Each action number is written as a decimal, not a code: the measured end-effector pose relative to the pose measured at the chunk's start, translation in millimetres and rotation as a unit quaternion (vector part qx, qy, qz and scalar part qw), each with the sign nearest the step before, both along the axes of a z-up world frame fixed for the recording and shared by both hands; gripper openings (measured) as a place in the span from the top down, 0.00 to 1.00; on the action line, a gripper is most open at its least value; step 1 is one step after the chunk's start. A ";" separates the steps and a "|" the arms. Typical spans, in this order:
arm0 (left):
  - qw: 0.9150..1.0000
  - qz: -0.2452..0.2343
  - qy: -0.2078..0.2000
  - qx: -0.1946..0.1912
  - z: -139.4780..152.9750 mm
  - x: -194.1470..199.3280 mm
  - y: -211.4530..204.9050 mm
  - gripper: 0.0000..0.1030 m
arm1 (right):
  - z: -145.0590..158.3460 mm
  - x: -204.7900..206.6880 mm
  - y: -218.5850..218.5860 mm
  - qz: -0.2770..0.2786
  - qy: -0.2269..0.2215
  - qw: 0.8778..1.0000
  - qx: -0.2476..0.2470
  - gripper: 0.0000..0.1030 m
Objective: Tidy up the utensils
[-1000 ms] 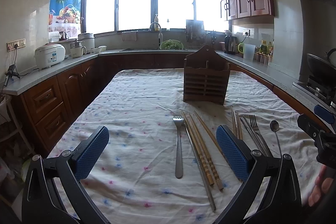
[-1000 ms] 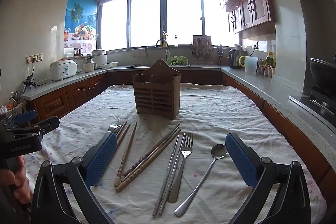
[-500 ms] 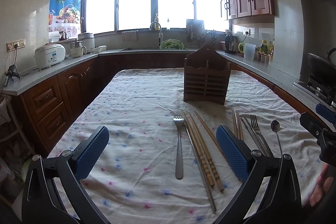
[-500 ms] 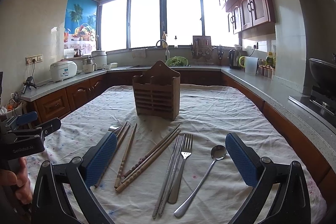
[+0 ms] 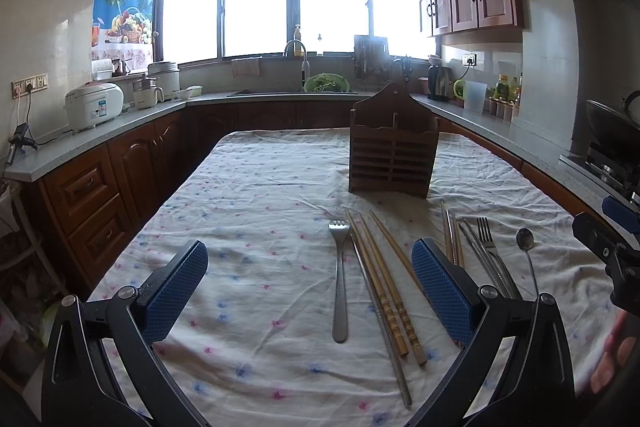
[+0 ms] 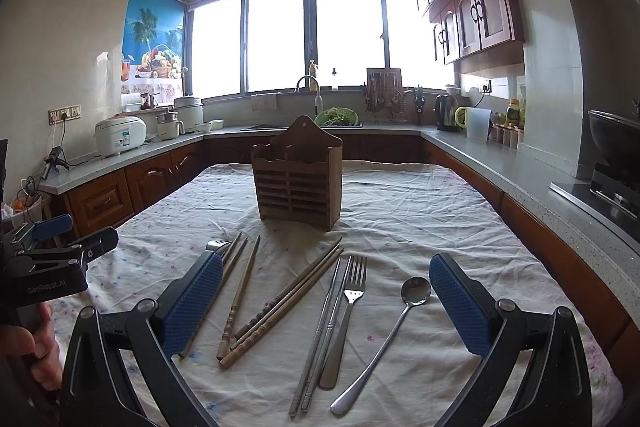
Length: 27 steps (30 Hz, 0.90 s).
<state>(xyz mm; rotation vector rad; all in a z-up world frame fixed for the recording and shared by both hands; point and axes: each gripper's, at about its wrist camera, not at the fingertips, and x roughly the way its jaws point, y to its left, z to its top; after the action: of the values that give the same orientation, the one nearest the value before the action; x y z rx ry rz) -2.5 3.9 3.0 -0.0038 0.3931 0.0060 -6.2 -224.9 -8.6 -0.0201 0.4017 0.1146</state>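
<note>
Left gripper (image 5: 310, 291): jaws wide apart, holding nothing, above the counter (image 5: 248, 211) with its soft, wrinkly cloth.
Right gripper (image 6: 326, 305): jaws wide apart too, and empty.
Holder (image 6: 297, 183): a brown wooden box with slats, standing up straight ahead of both pairs of jaws, well past the utensils. It looks empty, so I think no sorting is done yet.
Fork (image 5: 339, 279): flat between the left jaws, shiny metal, long and thin.
Wooden chopsticks (image 5: 386, 291): just beside that fork, toward the right jaw. Light, stiff sticks with bumpy ends.
Second fork (image 6: 345, 311): between the right jaws, next to the metal chopsticks (image 6: 320, 335).
Spoon (image 6: 390, 337): near the right jaw, smooth with a round bowl.
How they handle: all light and hard. The metal ones are probably slippery and lie very flat, so they may be tricky to lift.
Where to hold: across the middle of a handle, pinching its thin sides.
</note>
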 end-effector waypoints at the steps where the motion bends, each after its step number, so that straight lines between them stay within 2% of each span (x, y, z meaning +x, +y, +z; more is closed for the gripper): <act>1: 1.000 0.000 0.000 0.000 0.0 0.0 0.0 0.00 | 0.0 0.1 0.0 0.000 0.001 1.000 0.000 0.00; 16: 1.000 -0.003 0.002 -0.002 -1.0 3.3 -0.9 0.00 | 0.7 0.5 -1.6 -0.002 0.002 1.000 0.000 0.00; 27: 0.999 -0.014 0.031 -0.013 -3.6 14.3 -2.3 0.00 | -1.5 7.1 -8.5 -0.006 0.018 1.000 0.010 0.00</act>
<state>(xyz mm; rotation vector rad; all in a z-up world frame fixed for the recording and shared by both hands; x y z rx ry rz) 11.8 1.6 -0.6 -0.0243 0.4558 -0.0274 0.9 -233.4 -10.1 0.0036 0.4360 0.1074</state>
